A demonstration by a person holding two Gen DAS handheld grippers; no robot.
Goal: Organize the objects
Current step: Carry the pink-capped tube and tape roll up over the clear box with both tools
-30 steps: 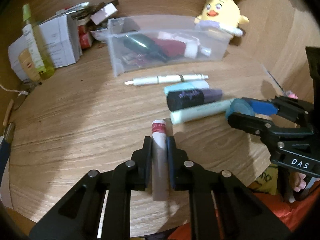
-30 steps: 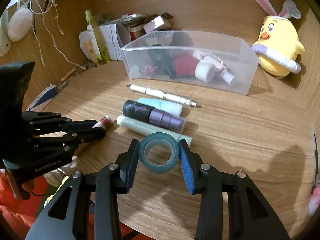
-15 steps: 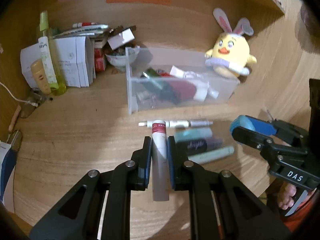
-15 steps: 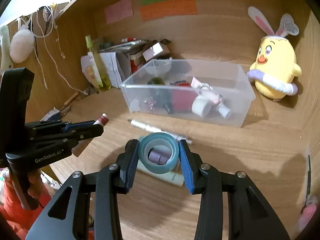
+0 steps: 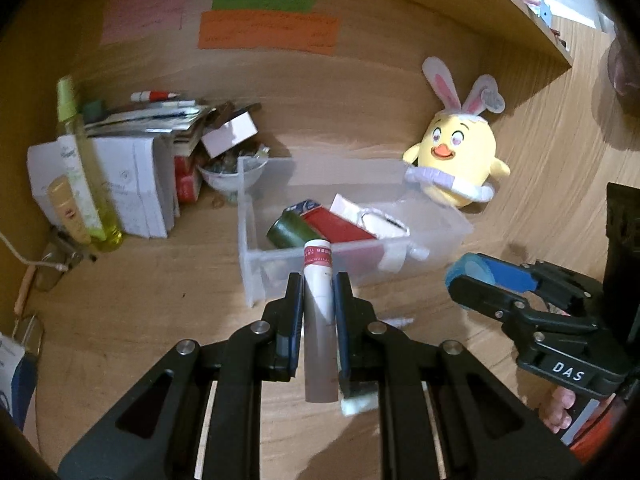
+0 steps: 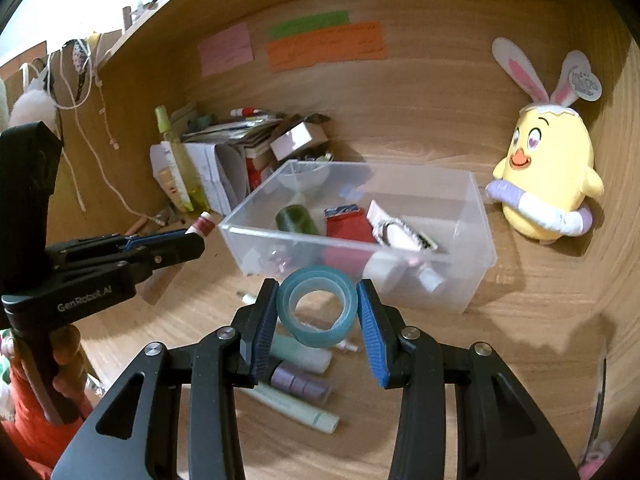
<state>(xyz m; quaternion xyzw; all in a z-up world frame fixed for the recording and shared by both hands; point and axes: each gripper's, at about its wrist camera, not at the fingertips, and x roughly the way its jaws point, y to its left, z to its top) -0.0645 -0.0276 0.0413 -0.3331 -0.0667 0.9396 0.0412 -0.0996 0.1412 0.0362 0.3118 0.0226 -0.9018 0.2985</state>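
Lifted off the desk since a second ago: left gripper (image 5: 318,300) pinching tube (image 5: 319,320), long axis along fingers, right gripper (image 6: 318,312) clamping tape roll (image 6: 317,306), clear bin (image 6: 472,280) just ahead, below both.

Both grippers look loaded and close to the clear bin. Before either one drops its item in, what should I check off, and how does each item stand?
1. Left gripper clamped on the tube: ok.
2. Right gripper clamped on the tape roll: ok.
3. Clear bin open-topped, with free floor at its far side: ok.
4. Either item above the bin opening: cannot tell.
5. Grippers apart from each other: ok.
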